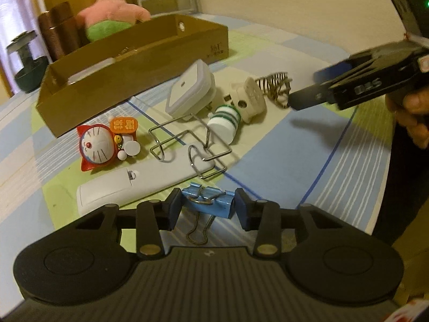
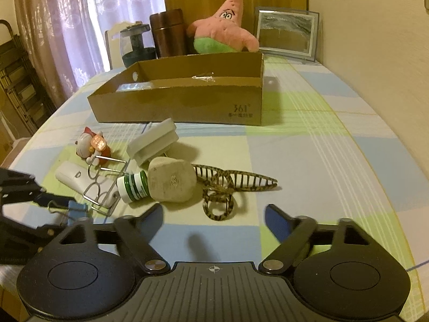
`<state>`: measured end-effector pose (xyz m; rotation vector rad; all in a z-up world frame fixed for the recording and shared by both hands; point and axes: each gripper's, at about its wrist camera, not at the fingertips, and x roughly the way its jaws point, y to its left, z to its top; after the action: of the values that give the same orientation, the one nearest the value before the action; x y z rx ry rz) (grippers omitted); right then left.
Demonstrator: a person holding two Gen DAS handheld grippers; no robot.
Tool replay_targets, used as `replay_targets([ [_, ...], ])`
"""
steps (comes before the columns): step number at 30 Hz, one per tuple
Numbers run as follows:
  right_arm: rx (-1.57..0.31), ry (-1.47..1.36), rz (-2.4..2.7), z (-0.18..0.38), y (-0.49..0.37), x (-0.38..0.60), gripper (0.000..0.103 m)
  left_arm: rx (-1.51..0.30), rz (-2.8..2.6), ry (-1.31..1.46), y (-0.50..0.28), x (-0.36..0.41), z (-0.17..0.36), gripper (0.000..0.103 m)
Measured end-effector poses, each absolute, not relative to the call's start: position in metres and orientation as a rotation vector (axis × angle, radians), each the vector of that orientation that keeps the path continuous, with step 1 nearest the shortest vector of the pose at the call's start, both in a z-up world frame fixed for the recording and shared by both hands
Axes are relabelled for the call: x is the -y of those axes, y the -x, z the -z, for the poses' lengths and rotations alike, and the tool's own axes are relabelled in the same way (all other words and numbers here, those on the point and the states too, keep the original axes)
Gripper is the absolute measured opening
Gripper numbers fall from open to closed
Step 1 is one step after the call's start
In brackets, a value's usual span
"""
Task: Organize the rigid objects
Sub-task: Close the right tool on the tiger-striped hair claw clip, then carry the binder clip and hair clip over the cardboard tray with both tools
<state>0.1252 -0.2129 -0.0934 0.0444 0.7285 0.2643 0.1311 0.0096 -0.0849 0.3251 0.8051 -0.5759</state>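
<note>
At the worktop's near edge left gripper (image 1: 206,208) jaws pinch the blue binder clip (image 1: 211,205); right gripper (image 2: 214,221) jaws open, empty; lift straight, clear the wire rack (image 1: 187,147), drop in cardboard box (image 1: 128,80)

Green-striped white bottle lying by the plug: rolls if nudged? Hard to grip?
The bottle lies on its side, so it would probably roll when nudged. It looks small and plastic, likely light. Its smooth round body may slip from the right gripper.

I see open cloth (image 2: 321,161) right of the hair claw (image 2: 228,187), a clear lane to the box (image 2: 187,104). Left of it the plug (image 2: 171,182), bottle (image 2: 134,185), wire rack (image 2: 104,187) and remote (image 2: 72,177) crowd together, perhaps touching.
</note>
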Motion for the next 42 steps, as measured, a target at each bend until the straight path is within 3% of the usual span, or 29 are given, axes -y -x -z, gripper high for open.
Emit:
replay_targets([
  [5,-0.706,-0.027,-0.237,0.095,-0.134,0.208,0.066,-0.772,0.498,-0.261,-0.119,-0.004,0.074,0.037],
  [13,-0.715,-0.016,-0.198,0.105,-0.146,0.204,0.042,-0.714,0.379,-0.188,-0.11,-0.006,0.064,0.037],
  [22,-0.714,-0.004,-0.197,0.108,-0.15,0.198,0.028,-0.718,0.328,-0.136,-0.113,-0.016,0.063,0.037],
  [42,-0.639,-0.021,-0.145,0.08,-0.14,0.217,0.026,-0.67,0.288,-0.092,-0.132,-0.014,0.04,0.037],
])
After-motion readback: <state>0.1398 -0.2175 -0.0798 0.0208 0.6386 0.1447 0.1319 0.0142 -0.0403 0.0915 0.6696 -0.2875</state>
